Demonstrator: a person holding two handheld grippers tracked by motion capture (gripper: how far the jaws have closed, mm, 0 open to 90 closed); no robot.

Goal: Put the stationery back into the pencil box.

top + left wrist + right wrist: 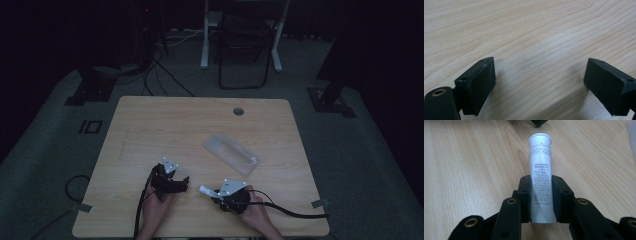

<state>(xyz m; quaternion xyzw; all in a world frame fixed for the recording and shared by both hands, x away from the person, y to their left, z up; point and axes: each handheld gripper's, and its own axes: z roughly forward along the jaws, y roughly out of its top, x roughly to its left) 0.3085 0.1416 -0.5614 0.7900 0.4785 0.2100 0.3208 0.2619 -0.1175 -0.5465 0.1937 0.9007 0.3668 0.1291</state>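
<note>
On the left of the high view, the person's left hand (156, 206) comes in from the bottom edge of the wooden table (150, 130) and holds the left gripper (186, 181) low over the near part of the top, its nose turned to the right. In the left gripper view its two black jaws stand wide apart, released, with bare wood grain between them and nothing touching either pad.

To the right, the right hand (256, 212) holds the right gripper (209, 191) with its nose turned left, towards the other gripper, the two near each other but apart. A cable trails from it to the right across the table. In the right gripper view the jaws are clenched on a white printed tube (541, 177), one pad on each side of its lower half. The tube sticks out past the pads, its flared end pointing away from the camera. In the high view the tube (204, 190) shows as a small pale stub at the gripper's tip, just above the tabletop.

Farther back and to the right lies a clear plastic tray (231, 154), set at a slant; what it holds, if anything, cannot be made out.

The tube's print is too small to read. The room beyond the table is dark.
</note>
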